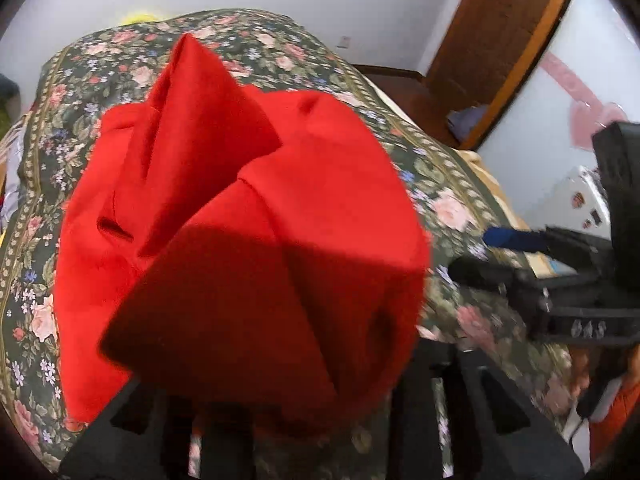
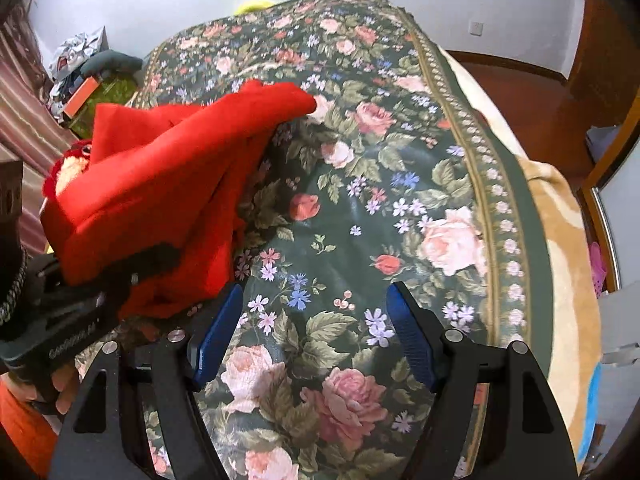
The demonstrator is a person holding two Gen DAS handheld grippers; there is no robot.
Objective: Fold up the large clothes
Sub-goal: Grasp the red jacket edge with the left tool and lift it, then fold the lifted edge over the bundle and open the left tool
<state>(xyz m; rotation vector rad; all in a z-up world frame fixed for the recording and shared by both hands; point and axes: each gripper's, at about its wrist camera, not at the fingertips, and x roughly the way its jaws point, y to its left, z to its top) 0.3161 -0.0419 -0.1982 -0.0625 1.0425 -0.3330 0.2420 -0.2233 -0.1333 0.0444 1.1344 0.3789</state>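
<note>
A red garment (image 1: pixel 248 216) lies bunched in loose folds on the bed's floral cover (image 1: pixel 440 184). Its near edge drapes over my left gripper (image 1: pixel 280 400) and hides the fingertips, so how the jaws stand on the cloth does not show. In the right wrist view the red garment (image 2: pixel 160 184) is heaped at the left, over the left gripper (image 2: pixel 132 276). My right gripper (image 2: pixel 316 332) is open above bare floral cover (image 2: pixel 360 200), just right of the garment, with nothing between its blue pads (image 2: pixel 412 332). The left wrist view shows the right gripper (image 1: pixel 476 254) beside the garment's right edge.
A beige blanket (image 2: pixel 560 240) shows along the bed's right edge. A wooden door frame (image 1: pixel 500 40) and floor lie beyond it. Clutter (image 2: pixel 80 64) sits by the bed's far left corner. A person's orange sleeve (image 2: pixel 24 432) is at the lower left.
</note>
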